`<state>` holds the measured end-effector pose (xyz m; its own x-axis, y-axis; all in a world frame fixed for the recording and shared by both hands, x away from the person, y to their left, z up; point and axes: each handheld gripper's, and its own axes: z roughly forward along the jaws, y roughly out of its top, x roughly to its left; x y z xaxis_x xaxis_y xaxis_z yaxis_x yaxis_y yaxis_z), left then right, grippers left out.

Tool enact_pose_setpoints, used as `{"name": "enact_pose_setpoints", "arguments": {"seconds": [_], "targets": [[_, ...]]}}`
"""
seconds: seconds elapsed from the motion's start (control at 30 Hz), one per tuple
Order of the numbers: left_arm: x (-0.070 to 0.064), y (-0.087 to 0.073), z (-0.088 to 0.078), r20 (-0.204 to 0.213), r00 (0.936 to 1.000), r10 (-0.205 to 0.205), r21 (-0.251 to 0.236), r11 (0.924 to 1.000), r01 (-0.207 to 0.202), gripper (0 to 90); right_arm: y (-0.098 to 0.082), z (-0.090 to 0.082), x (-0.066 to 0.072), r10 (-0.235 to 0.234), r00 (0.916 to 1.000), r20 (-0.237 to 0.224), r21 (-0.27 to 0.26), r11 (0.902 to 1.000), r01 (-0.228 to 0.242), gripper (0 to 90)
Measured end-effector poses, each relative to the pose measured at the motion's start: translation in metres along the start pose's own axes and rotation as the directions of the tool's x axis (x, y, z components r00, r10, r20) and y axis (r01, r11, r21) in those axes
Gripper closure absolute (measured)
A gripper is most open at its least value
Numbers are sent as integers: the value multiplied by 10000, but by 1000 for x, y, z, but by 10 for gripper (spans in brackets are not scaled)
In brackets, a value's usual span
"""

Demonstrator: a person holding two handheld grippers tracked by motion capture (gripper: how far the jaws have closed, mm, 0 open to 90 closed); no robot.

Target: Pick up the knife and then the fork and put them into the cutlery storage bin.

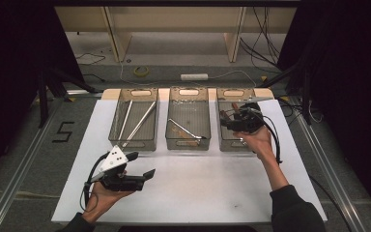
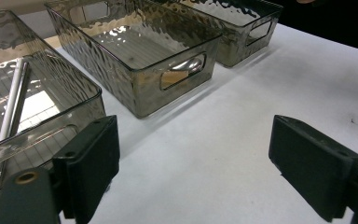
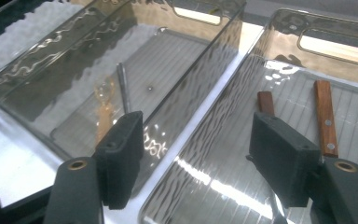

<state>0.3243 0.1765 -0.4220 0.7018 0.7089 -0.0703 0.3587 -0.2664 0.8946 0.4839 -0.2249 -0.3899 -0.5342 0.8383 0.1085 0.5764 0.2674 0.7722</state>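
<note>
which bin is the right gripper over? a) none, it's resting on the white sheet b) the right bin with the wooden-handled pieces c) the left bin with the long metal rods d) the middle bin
b: in the high view the right gripper hangs over the right bin, and its own view shows two wooden handles lying in that bin beyond its open fingers.

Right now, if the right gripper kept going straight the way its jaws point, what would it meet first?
Probably the shared wall zone between the middle bin and the right bin: the right gripper stands open over it with nothing between the jaws. Two wooden-handled utensils lie just right of that line. Depth is uncertain.
</note>
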Motion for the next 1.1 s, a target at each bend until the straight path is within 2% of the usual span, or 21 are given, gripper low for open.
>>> {"name": "enact_pose_setpoints", "arguments": {"seconds": [0.4, 0.83, 1.1], "targets": [[0, 0, 0, 24, 10000, -65, -47, 10000, 65, 157, -14, -22, 16, -207, 9980, -602, -732, 9972, 163, 340], [0, 1, 0, 70, 9999, -115, -63, 9999, 115, 157, -24, -42, 40, -602, 9914, -1165, -1649, 9855, 405, 318], [0, 2, 2, 89, 9998, -164, -41, 9999, 164, 157, -34, -51, 48, -693, 9874, -1419, -1920, 9805, 412, 296]]}}
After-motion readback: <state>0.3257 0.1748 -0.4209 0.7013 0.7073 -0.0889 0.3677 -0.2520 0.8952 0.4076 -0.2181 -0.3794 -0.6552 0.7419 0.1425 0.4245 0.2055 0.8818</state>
